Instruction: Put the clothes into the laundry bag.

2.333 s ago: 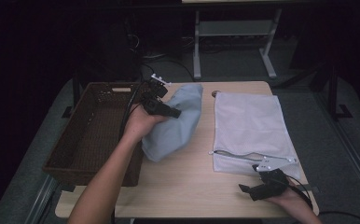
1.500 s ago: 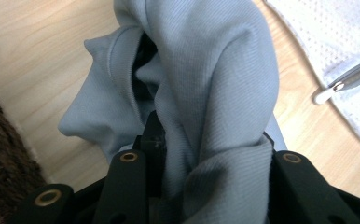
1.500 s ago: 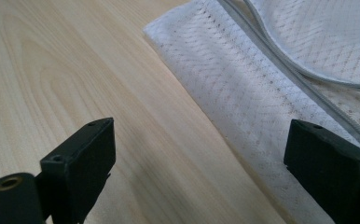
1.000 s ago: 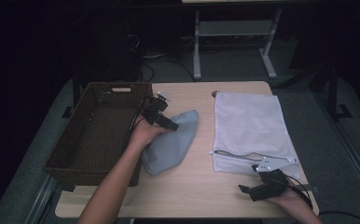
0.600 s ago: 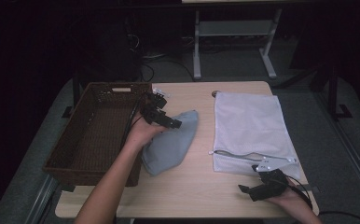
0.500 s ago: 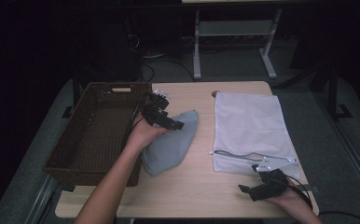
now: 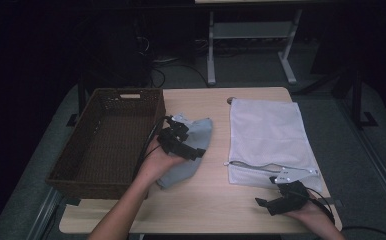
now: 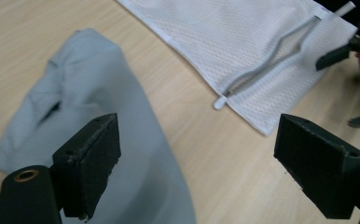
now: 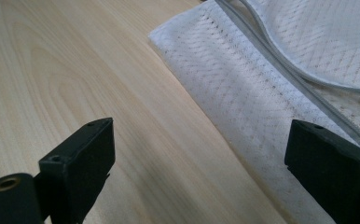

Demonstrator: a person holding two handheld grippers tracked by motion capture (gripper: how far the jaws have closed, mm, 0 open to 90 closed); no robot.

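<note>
Released moments ago, the blue cloth (image 7: 187,152) lies on the wooden table (image 7: 216,210) beneath the gaping left gripper (image 7: 193,152); the right gripper (image 7: 276,204) gapes too, room dark.

L gripper (image 7: 193,151) over grey cloth (image 7: 188,155), jaws apart, empty; R gripper (image 7: 268,204) low by mesh bag (image 7: 271,135) corner; wicker basket (image 7: 111,140) left; table (image 7: 206,200)
</note>
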